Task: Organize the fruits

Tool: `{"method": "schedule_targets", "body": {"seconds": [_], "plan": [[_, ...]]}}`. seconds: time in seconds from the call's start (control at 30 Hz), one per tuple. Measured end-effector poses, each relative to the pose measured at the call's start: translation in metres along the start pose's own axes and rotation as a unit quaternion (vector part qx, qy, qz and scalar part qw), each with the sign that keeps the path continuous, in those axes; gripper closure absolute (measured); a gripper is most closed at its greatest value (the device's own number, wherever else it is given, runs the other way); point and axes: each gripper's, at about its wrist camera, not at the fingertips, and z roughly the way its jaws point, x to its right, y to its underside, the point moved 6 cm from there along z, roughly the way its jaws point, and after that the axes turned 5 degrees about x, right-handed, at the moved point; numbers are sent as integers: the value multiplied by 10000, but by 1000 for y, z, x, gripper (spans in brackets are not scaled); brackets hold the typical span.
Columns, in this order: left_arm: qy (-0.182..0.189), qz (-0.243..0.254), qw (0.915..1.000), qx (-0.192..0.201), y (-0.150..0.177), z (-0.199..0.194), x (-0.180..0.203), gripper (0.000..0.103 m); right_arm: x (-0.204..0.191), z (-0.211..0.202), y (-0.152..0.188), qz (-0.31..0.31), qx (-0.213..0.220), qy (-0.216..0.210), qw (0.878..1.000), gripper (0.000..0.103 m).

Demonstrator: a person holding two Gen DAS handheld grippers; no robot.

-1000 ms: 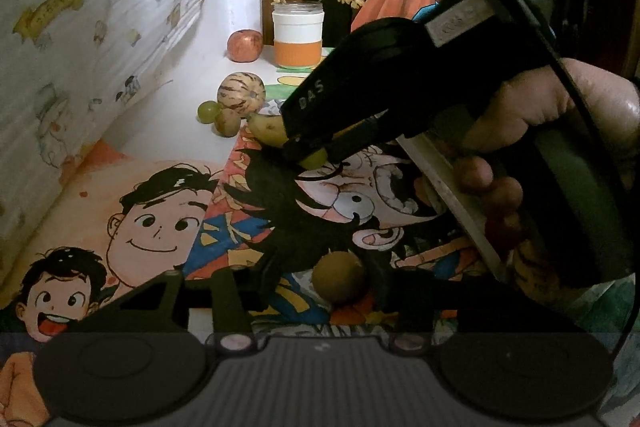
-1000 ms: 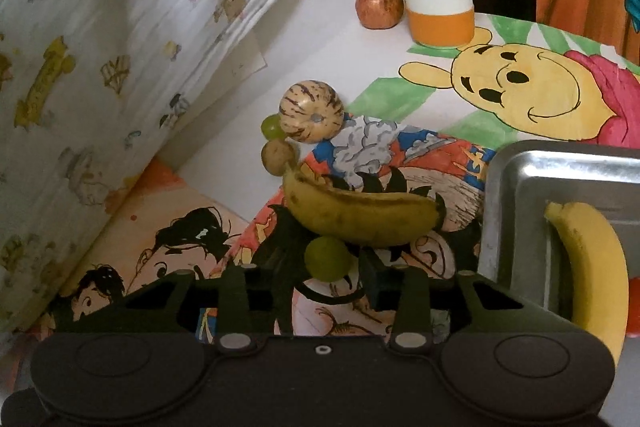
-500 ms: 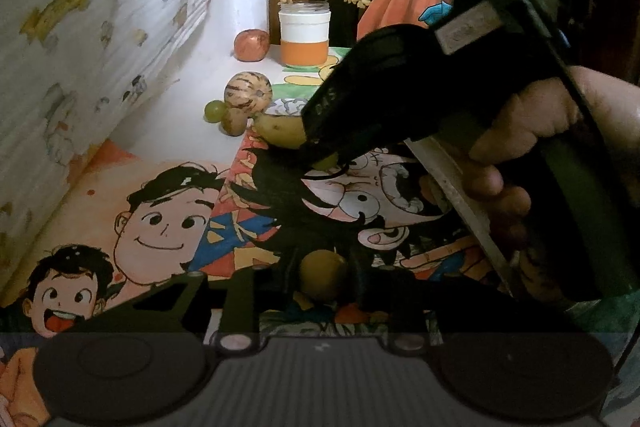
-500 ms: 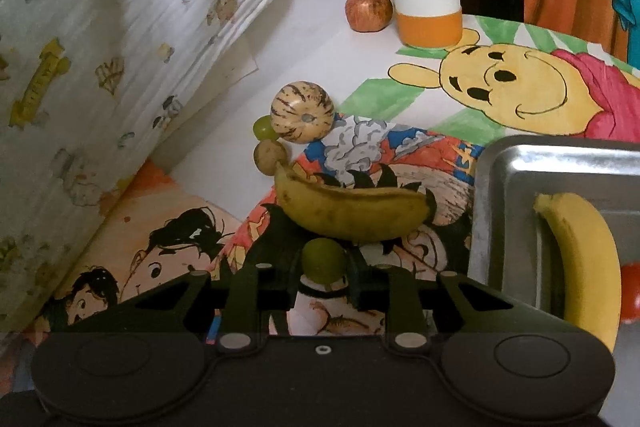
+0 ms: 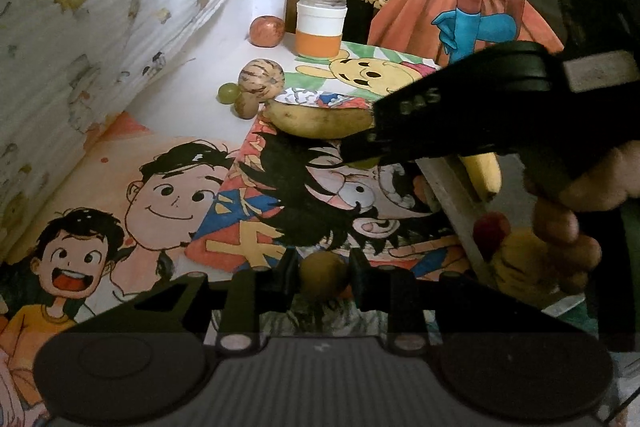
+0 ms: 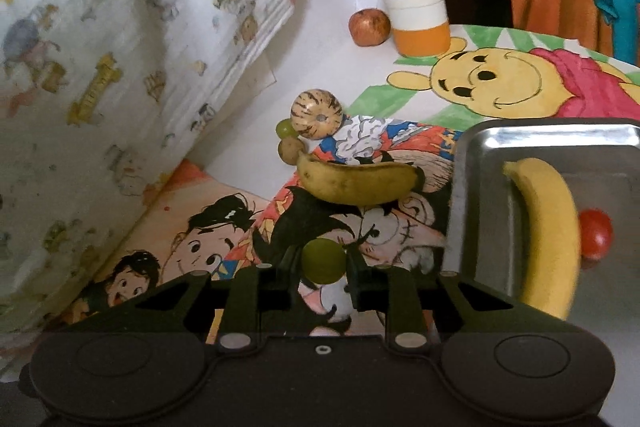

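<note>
My left gripper (image 5: 323,273) is shut on a small brown round fruit (image 5: 323,271), held just above the cartoon mat. My right gripper (image 6: 323,261) is shut on a green grape (image 6: 323,261), lifted off the mat; in the left wrist view it shows as a black body (image 5: 460,107) held by a hand. A spotted banana (image 6: 356,181) lies on the mat ahead. Behind it sit a striped round fruit (image 6: 316,114), another green grape (image 6: 285,128) and a small brown fruit (image 6: 291,150). The metal tray (image 6: 464,187) at the right holds a yellow banana (image 6: 552,227) and a red tomato (image 6: 596,233).
A red apple (image 6: 369,27) and a white-and-orange jar (image 6: 418,19) with dried flowers stand at the back by the wall. A patterned cloth (image 6: 120,67) hangs along the left side. A hand (image 5: 568,211) grips the right gripper's handle over the tray.
Both grippers closed on their fruits. The right gripper then lifted and drew back toward the tray with the green grape. The left gripper stayed about where it was.
</note>
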Motion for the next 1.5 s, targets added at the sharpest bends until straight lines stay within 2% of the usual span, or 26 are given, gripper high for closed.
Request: {"method": "schedule_targets", "body": {"seconds": [0.23, 0.43, 0.6, 0.87, 1.1, 1.37, 1.5], "plan": [[132, -29, 9999, 103, -2, -14, 15, 73, 13, -53, 7, 183, 458, 125, 9987, 77], [666, -434, 9968, -80, -2, -15, 31, 73, 38, -98, 20, 430, 802, 352, 9952, 77], [758, -425, 9962, -15, -2, -19, 48, 73, 62, -124, 34, 676, 1016, 540, 9911, 77], [952, -86, 9954, -40, -19, -16, 79, 73, 85, -149, 62, 508, 1283, 959, 9858, 77], [1047, 104, 9944, -95, -31, -1, 97, 73, 109, -160, 85, 793, 1415, 1110, 9805, 77], [1230, 585, 9906, -99, -40, 15, 130, 73, 112, -164, 103, 368, 1544, 1507, 9758, 77], [1413, 805, 9860, -356, -37, 28, 145, 73, 112, -163, 110, 253, 1524, 1585, 9752, 77]]}}
